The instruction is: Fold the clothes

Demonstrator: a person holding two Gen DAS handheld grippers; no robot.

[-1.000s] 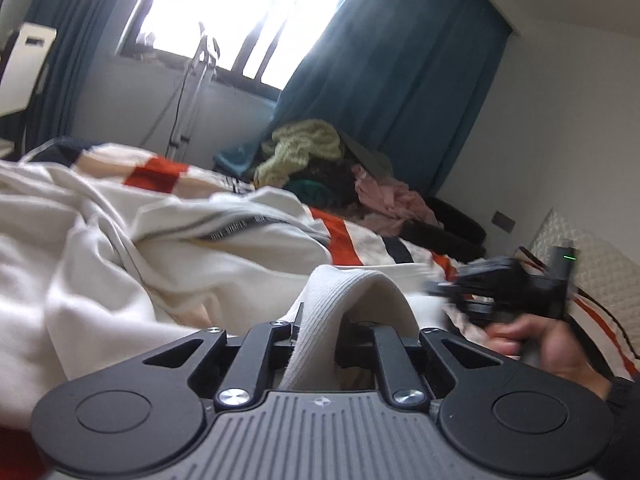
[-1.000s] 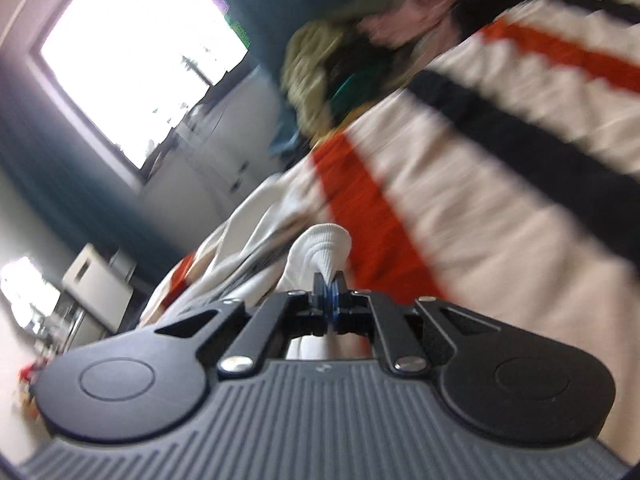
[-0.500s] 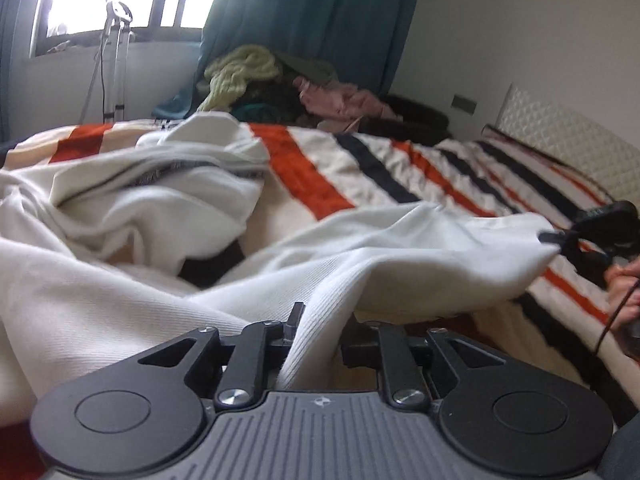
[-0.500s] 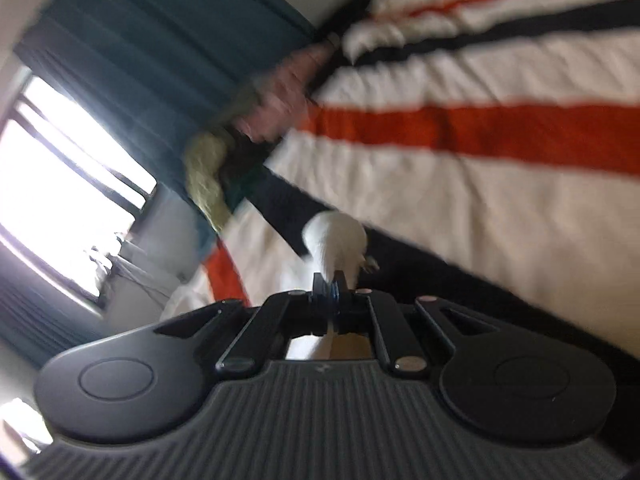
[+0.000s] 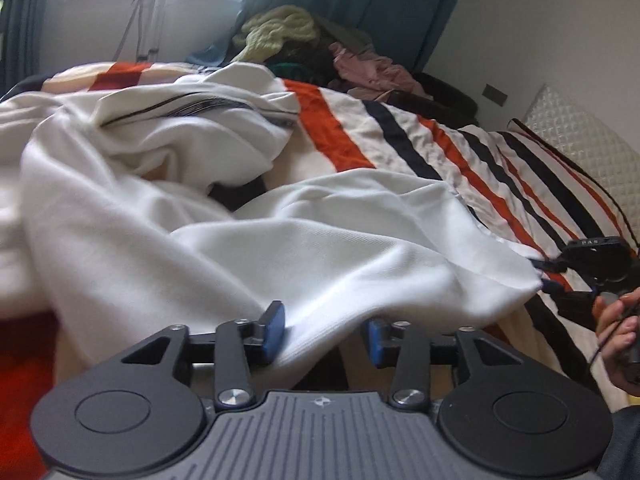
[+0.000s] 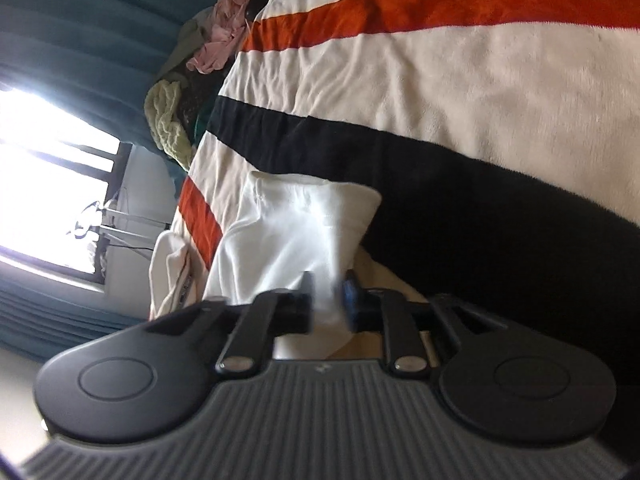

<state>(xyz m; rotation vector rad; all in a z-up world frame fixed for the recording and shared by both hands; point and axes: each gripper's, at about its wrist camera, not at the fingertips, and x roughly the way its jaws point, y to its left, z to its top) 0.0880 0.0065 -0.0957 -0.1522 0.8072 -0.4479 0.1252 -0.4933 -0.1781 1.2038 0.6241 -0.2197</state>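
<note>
White knit garment [image 5: 248, 236], a large soft cotton piece, lay spread in loose folds across the cream bed blanket with orange and black stripes [image 5: 404, 140], reaching from the left side of the bed toward the right. In the left wrist view the left gripper [image 5: 322, 334] stood with its 2 blue-padded fingers [image 5: 273, 332] wide apart; the near hem of the garment draped down through the gap, brushing the left pad while the right pad stood clear of the cloth, so nothing was clamped. Farther right in that view the black right gripper [image 5: 554, 276] sat at the garment's far corner, with the cloth drawn out to a point at its tips and the person's right hand [image 5: 618, 328] behind it on the handle. In the right wrist view the right gripper [image 6: 328, 300] showed its fingers parted by a narrow gap with a band of the white garment [image 6: 296, 232] running between them; the fingers were blurred, and whether they pressed the cloth could not be told. Beyond them the fabric rose as a puffed fold resting on the blanket's wide black stripe. At the foot of the bed a heap of mixed clothes in yellow-green, pink and dark tones [image 5: 308, 44] sat against teal curtains [image 5: 384, 4].
</note>
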